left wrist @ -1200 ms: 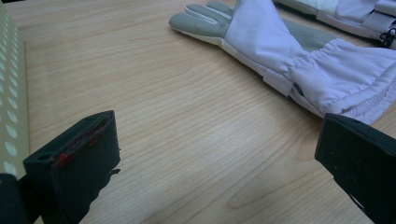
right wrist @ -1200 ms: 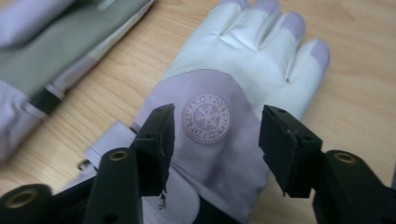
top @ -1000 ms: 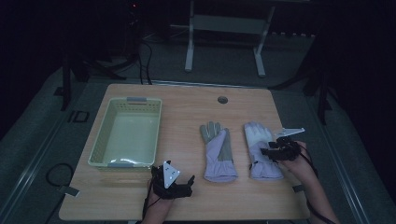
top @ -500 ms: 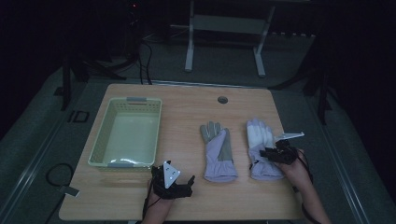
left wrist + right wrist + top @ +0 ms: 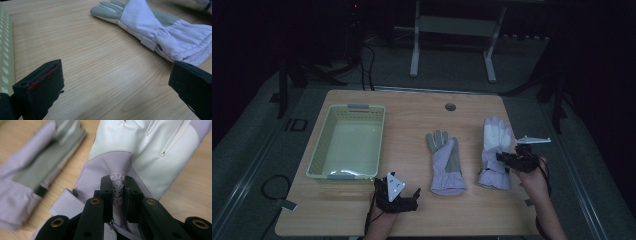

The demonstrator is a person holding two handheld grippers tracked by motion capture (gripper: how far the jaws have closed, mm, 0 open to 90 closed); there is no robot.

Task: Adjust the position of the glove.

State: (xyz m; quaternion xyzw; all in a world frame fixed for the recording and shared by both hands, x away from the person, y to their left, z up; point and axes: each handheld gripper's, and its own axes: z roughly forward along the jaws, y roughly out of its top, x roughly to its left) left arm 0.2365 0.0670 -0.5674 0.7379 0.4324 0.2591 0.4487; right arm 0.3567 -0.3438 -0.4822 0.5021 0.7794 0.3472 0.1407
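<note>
Right gripper view: my right jaws, just closing, pinch the right glove [image 5: 140, 152] at its cuff patch; I lift slowly, keeping the fold centered. Left jaws stand released.

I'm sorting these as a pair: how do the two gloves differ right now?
The right glove shows a white face; the left glove shows a grey one. The right gripper pinches a fold of the right glove's lilac part; the left glove lies flat, untouched. Both have lilac cuffs and point away from the person.
</note>
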